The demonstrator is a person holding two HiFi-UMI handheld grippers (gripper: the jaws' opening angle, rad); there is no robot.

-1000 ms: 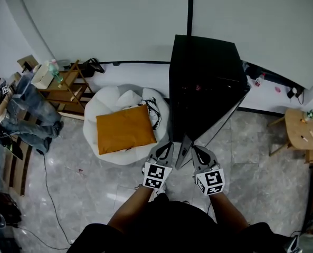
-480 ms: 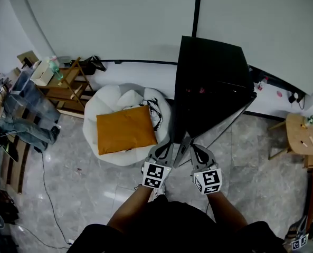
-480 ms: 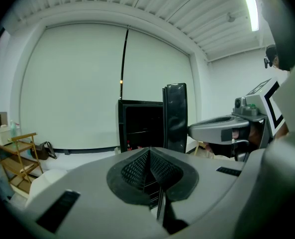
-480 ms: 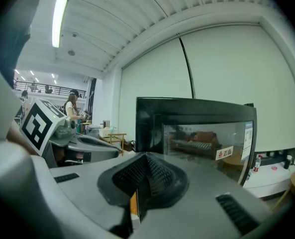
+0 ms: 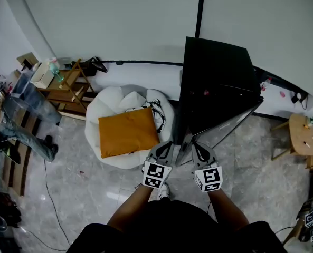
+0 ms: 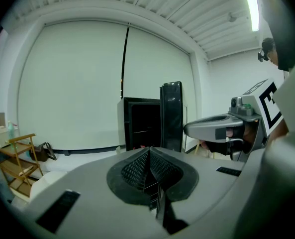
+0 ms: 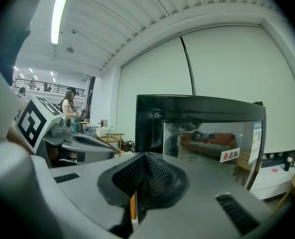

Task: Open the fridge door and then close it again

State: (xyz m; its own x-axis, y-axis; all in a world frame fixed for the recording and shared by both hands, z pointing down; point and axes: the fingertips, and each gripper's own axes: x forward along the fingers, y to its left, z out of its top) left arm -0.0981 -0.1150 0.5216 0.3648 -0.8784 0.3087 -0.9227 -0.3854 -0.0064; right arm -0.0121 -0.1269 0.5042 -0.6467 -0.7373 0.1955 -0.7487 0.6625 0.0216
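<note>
Only the right gripper view shows a sticker (image 7: 229, 155) on the fridge door (image 7: 207, 128).

A staged home corner is sitting inside a large studio hall. A white beanbag (image 5: 106, 109) with an orange cushion (image 5: 127, 131), a wooden rack (image 5: 66, 86) and a black fridge (image 5: 214, 88) are standing before tall white screens (image 5: 108, 20). A cable (image 5: 48, 188) is trailing over the floor, and a strip light (image 7: 58, 16) is glowing on the ribbed ceiling.

a big white wall (image 5: 108, 25) stands at the back. the grey floor (image 5: 82, 191) is shiny. a soft white seat (image 5: 106, 107) holds an orange pillow (image 5: 127, 132). a wooden shelf (image 5: 66, 86) stands left of it, a small round table (image 5: 299, 129) far right.
</note>
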